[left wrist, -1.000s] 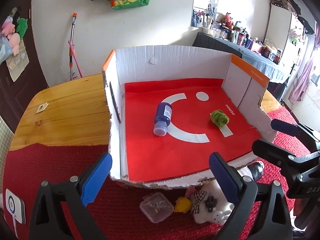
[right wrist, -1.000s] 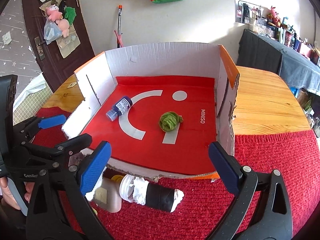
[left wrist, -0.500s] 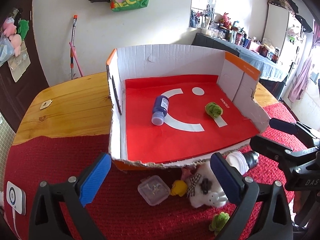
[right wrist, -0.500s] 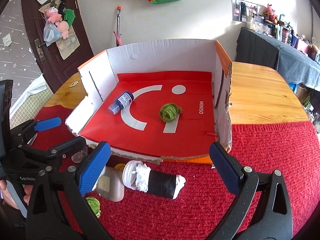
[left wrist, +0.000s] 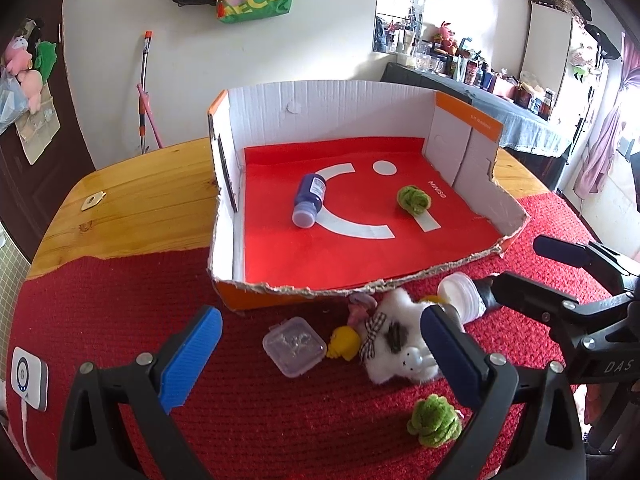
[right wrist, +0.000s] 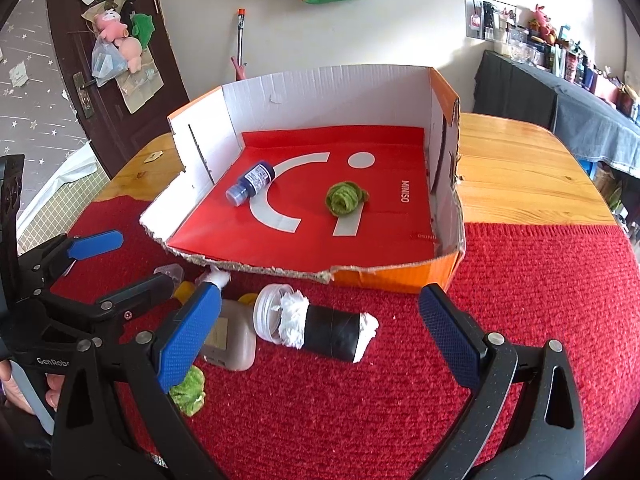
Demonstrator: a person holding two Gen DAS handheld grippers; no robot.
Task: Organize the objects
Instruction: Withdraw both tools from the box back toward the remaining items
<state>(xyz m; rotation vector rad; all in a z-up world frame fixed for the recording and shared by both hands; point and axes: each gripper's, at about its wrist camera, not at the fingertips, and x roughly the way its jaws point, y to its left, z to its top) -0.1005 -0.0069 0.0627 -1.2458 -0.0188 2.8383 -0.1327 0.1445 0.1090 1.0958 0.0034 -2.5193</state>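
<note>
Wooden table [left wrist: 132,208] carries red mat [left wrist: 280,412], box [left wrist: 320,132].

Both claws, left claw [left wrist: 320,354] and right claw [right wrist: 316,330], are black plastic frames with ribbed blue pads [left wrist: 190,364], silver screws and white lettering at the frame edges.

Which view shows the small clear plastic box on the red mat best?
The left wrist view. There the clear plastic box lies fully exposed between the open left gripper fingers, lid and contents visible. In the right wrist view only a corner shows, behind the left gripper's arm.
</note>
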